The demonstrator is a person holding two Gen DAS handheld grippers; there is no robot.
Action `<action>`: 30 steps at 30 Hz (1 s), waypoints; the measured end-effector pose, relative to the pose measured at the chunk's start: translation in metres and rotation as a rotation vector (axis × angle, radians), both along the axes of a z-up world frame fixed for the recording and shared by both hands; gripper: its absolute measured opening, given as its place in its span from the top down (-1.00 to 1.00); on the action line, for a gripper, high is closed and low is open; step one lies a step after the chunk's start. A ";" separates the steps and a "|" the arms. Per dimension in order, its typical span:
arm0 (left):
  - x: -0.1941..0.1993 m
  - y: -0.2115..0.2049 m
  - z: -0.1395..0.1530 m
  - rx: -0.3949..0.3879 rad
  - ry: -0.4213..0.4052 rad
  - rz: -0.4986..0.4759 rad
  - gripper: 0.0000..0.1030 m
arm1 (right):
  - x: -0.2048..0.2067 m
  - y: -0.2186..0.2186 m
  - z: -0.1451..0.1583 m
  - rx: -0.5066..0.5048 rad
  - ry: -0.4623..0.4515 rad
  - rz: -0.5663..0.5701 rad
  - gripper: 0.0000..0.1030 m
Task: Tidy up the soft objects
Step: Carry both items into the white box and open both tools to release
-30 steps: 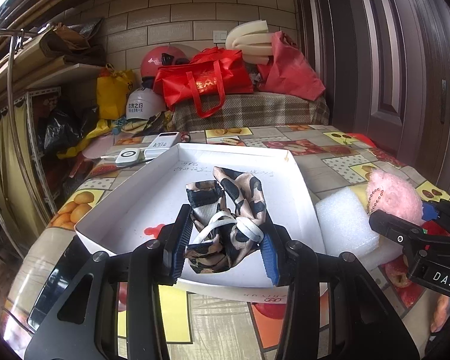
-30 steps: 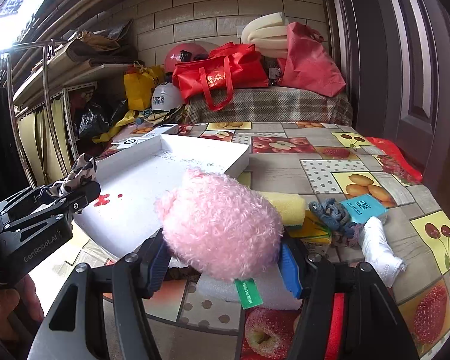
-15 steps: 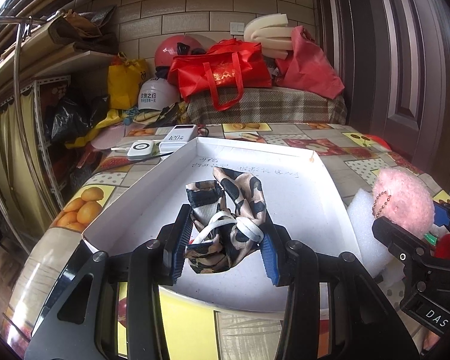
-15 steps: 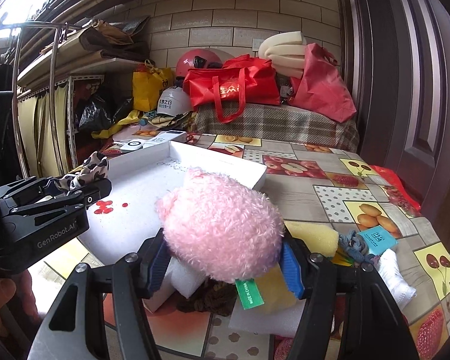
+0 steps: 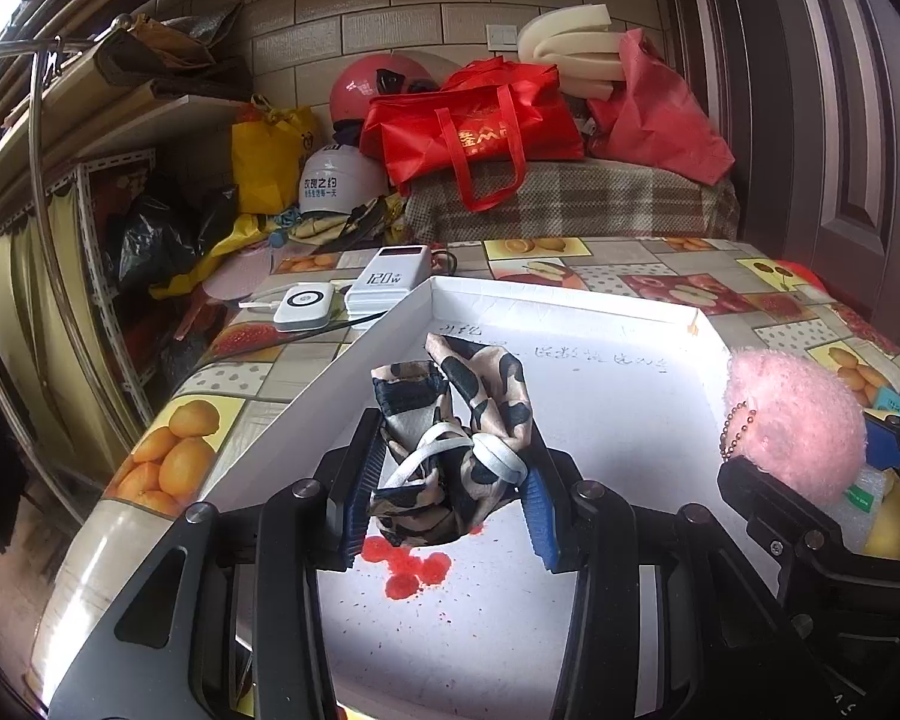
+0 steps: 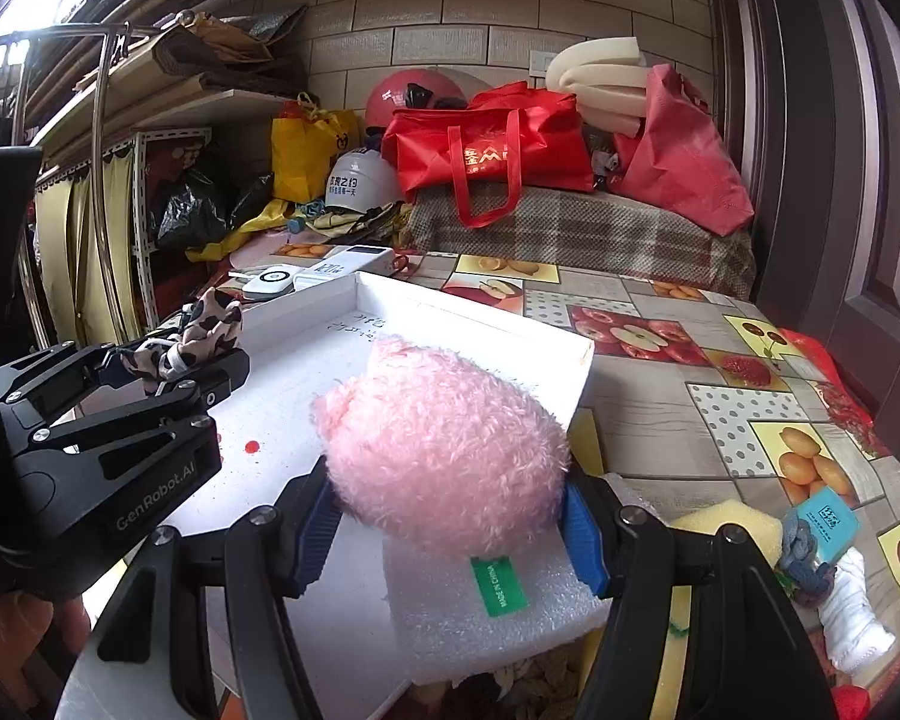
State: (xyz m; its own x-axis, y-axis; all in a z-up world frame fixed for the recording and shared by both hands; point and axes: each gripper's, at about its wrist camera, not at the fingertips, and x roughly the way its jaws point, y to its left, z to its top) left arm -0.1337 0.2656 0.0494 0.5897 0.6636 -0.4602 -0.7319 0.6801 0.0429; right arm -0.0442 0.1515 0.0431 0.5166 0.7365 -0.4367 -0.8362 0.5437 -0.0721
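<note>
Both my grippers have advanced over the white tray, left gripper jaws clamped on the leopard-print cloth, right gripper jaws on the pink plush.

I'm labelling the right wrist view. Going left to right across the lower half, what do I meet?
left gripper holding the leopard-print cloth → white tray → pink plush toy → yellow sponge → teal card
</note>
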 end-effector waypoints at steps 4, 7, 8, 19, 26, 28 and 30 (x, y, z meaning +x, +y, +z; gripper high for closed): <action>0.006 0.014 -0.005 -0.061 0.023 0.014 0.18 | -0.004 0.013 -0.003 -0.050 -0.019 0.016 -0.27; 0.002 0.016 -0.004 -0.066 0.013 0.048 0.16 | -0.008 0.021 -0.005 -0.090 -0.043 0.020 -0.33; 0.000 0.016 -0.004 -0.062 0.007 0.063 0.14 | -0.009 0.022 -0.006 -0.100 -0.048 0.023 -0.37; -0.020 0.003 0.007 0.035 -0.079 0.142 -1.00 | -0.007 0.022 -0.005 -0.098 -0.046 0.022 -1.00; -0.038 -0.010 0.013 0.104 -0.176 0.159 -1.00 | -0.011 0.009 0.002 -0.021 -0.085 0.005 -1.00; -0.039 -0.018 0.015 0.132 -0.183 0.149 -1.00 | -0.012 0.001 0.005 0.028 -0.088 0.002 -1.00; -0.041 -0.022 0.015 0.126 -0.185 0.130 -1.00 | -0.012 -0.009 0.008 0.081 -0.087 0.005 -1.00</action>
State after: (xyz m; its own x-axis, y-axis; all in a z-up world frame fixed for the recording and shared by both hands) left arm -0.1742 0.2437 0.0639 0.5624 0.7845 -0.2612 -0.8159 0.5778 -0.0215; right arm -0.0560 0.1426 0.0513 0.5460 0.7703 -0.3294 -0.8316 0.5462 -0.1010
